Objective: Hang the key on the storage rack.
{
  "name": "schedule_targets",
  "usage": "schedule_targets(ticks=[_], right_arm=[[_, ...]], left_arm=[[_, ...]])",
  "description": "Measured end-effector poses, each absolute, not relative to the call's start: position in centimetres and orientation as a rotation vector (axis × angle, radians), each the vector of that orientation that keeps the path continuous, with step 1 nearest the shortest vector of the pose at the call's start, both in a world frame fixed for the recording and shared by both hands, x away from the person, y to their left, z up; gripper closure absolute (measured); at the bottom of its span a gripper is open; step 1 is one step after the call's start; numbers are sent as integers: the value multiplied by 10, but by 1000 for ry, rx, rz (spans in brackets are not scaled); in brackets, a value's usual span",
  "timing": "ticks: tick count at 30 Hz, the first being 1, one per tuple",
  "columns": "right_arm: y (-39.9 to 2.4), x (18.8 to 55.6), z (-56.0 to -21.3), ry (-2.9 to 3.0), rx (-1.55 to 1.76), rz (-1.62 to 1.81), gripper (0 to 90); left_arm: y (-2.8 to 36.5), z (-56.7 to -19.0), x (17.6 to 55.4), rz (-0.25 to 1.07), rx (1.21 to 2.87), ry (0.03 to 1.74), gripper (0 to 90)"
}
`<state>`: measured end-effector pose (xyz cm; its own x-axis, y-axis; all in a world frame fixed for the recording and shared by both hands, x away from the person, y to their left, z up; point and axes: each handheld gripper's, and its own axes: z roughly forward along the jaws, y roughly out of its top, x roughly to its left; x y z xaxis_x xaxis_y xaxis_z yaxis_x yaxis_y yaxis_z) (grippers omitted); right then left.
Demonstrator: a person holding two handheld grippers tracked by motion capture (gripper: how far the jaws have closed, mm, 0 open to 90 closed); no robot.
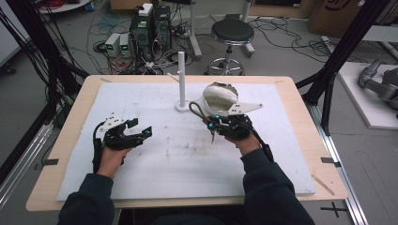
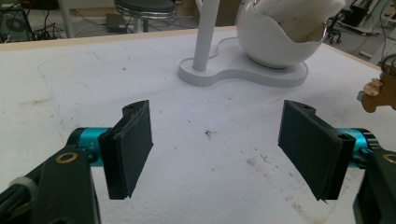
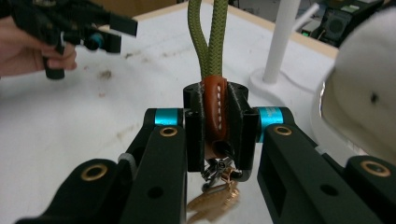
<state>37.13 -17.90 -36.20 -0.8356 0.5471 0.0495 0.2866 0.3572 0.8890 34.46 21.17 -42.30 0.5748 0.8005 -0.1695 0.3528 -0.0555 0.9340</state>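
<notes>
Foam mat (image 1: pixel 155 164) scuffed; stool (image 1: pixel 232 33) behind. Right tool (image 3: pixel 215 122) pinching rope loop (image 3: pixel 208 37); left tool (image 2: pixel 219 144) spread.

An olive-green cord loop (image 3: pixel 208 35) wears a brown leather band with white stitching (image 3: pixel 215 109) and brass hardware (image 3: pixel 219 186). The black right gripper (image 3: pixel 215 135) has turquoise collars. The stand (image 1: pixel 181 75) and foam mat (image 1: pixel 155 164) are white.
</notes>
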Motion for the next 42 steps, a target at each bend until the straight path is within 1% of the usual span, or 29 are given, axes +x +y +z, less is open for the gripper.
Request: schedule_targets(ticks=[10, 13, 18, 23, 30, 36, 42], right_arm=[[-150, 399, -336, 2280, 724, 1582, 793], [-145, 402, -332, 2261, 720, 1603, 793], [-128, 419, -327, 2200, 787, 1582, 793], [-114, 437, -328, 2187, 862, 1529, 793], [-103, 448, -336, 2173, 931, 1438, 793], [-106, 456, -343, 2189, 994, 1396, 792], [-108, 456, -345, 2209, 992, 1384, 791]], left_arm=[[211, -423, 345, 481, 1651, 977, 263], [211, -423, 345, 481, 1653, 976, 265], [211, -423, 345, 479, 1653, 975, 266], [211, -423, 345, 478, 1652, 978, 266], [211, -424, 345, 475, 1652, 976, 266], [211, -424, 345, 473, 1652, 975, 266], [212, -424, 345, 472, 1651, 975, 266]])
